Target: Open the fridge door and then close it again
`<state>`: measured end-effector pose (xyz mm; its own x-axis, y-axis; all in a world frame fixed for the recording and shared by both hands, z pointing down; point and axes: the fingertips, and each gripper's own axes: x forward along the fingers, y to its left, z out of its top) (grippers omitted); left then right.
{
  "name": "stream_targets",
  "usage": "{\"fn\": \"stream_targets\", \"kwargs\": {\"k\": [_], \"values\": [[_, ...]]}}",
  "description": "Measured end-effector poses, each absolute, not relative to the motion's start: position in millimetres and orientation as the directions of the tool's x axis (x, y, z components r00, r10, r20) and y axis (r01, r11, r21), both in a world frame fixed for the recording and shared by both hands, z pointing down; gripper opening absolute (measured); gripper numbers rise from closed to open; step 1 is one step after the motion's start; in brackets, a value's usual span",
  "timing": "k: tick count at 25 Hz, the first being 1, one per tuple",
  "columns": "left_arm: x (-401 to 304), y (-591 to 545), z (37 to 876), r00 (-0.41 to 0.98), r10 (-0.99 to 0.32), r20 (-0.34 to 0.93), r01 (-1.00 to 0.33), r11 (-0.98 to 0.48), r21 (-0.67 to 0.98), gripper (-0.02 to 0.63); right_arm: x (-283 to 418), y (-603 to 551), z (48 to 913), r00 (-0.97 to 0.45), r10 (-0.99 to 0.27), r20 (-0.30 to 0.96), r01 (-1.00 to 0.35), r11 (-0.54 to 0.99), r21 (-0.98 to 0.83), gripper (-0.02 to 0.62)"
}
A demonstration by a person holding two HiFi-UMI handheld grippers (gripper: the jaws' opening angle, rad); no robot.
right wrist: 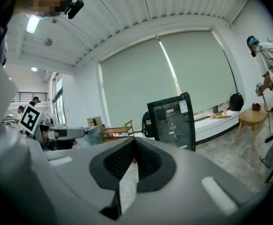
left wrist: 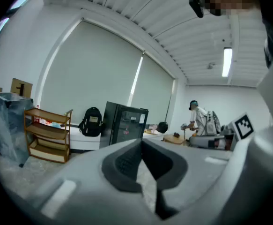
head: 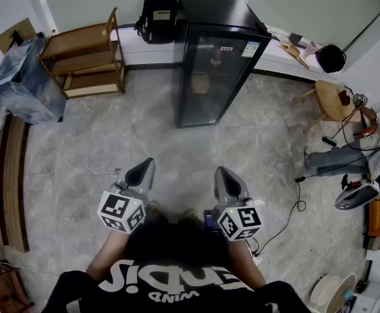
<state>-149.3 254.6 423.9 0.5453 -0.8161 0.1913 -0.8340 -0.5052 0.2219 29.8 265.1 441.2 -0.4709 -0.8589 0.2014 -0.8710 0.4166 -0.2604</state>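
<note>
A tall black fridge (head: 212,64) with a glass door stands shut against the far wall, across a stretch of tiled floor from me. It also shows in the left gripper view as the fridge (left wrist: 124,123) and in the right gripper view as the fridge (right wrist: 173,118). My left gripper (head: 143,170) and right gripper (head: 224,177) are held side by side near my body, both pointing toward it and well short of it. In each gripper view the dark pads (left wrist: 127,161) (right wrist: 122,161) meet at the tips with nothing between them.
A wooden shelf (head: 85,60) and a black backpack (head: 158,15) stand left of the fridge, and a plastic-wrapped bin (head: 23,77) lies further left. A round wooden stool (head: 333,100), cables and gear crowd the right side. Another person (left wrist: 199,121) stands by the stool.
</note>
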Motion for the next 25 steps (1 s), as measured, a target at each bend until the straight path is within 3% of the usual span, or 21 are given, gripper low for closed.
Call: {"fn": "stream_targets", "kwargs": {"k": [25], "values": [[-180,216,435,0.657,-0.731,0.185,-0.752,-0.620,0.225,0.000,-8,254,441,-0.357,-0.917,0.178,-0.914,0.303,-0.270,-0.003]]}}
